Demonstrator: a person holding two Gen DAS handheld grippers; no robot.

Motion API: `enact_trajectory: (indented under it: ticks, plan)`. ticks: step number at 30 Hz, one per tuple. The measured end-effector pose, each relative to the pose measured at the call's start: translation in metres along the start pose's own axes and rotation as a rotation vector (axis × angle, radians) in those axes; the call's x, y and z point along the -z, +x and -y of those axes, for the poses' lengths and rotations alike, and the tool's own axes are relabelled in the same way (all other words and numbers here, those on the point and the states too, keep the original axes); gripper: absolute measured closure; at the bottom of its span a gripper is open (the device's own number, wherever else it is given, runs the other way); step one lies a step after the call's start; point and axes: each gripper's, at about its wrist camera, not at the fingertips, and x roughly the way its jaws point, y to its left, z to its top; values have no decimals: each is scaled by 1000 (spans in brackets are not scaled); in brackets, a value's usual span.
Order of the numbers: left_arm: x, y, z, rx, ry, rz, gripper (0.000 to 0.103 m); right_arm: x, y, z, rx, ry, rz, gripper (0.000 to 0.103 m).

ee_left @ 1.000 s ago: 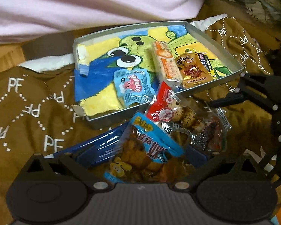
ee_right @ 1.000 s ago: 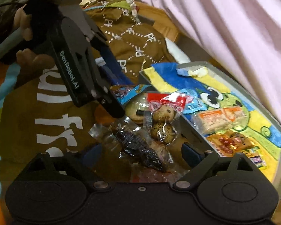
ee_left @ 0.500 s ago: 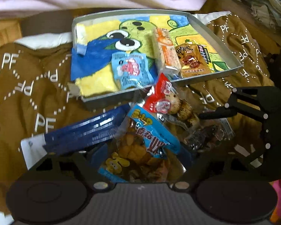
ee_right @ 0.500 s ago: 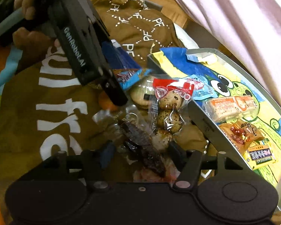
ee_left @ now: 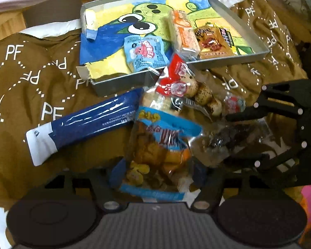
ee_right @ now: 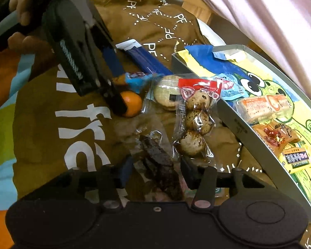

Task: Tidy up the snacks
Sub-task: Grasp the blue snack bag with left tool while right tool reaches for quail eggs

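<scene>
A grey tray (ee_left: pixel 114 84) lined with a cartoon drawing holds a light blue packet (ee_left: pixel 144 51), an orange-and-white bar (ee_left: pixel 181 32) and a brown packet (ee_left: pixel 214 41). In front of it lie a red-topped quail-egg packet (ee_left: pixel 188 87) (ee_right: pixel 197 114) and a long dark blue packet (ee_left: pixel 89 124). My left gripper (ee_left: pixel 159 176) (ee_right: pixel 118 83) is shut on a blue-topped packet of fried snacks (ee_left: pixel 161 145). My right gripper (ee_right: pixel 157 171) (ee_left: pixel 230 139) is shut on a clear packet of dark dried snack (ee_right: pixel 159 164) (ee_left: pixel 228 139).
Everything rests on rumpled brown bedding printed with "PF" (ee_left: pixel 31 78). A mandarin (ee_right: pixel 133 103) and a round biscuit in a clear wrapper (ee_right: pixel 168 92) lie beside the left gripper. A person's hand (ee_right: pixel 20 10) holds that gripper. Pink cloth (ee_right: pixel 269 10) lies behind the tray.
Both grippers have narrowed from wide open onto their packets. The left view has drawn back, so more of the long dark blue packet shows. The right gripper has moved in over the dark snack.
</scene>
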Motion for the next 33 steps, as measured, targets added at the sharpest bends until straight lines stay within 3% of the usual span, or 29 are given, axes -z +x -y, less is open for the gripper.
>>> enact_trajectory:
  ticks: [7,11,14,18,20,25,29,32,33]
  plan:
    - [3,-9,14,-40,-15,2,45,-1,-8,-4,43,89,-10,55]
    - [7,-21,19,-22,-61,23,47,0,-18,-4,33,142,12,71]
    - [12,-25,29,-26,-63,18,49,0,-26,-7,41,163,20,76]
    - [19,-30,42,-58,-65,13,50,5,-29,-17,77,99,39,76]
    - [21,-35,47,-61,-69,26,50,7,-25,-22,88,53,24,67]
    - [24,-43,58,-50,-64,66,50,14,-17,-33,190,-51,21,61]
    - [23,-41,61,-44,-63,83,50,16,-8,-29,203,-31,26,60]
    - [23,-39,59,-44,-78,90,50,15,-5,-27,209,-23,24,62]
    - [23,-39,58,-46,-84,91,50,14,-4,-28,227,-35,25,75]
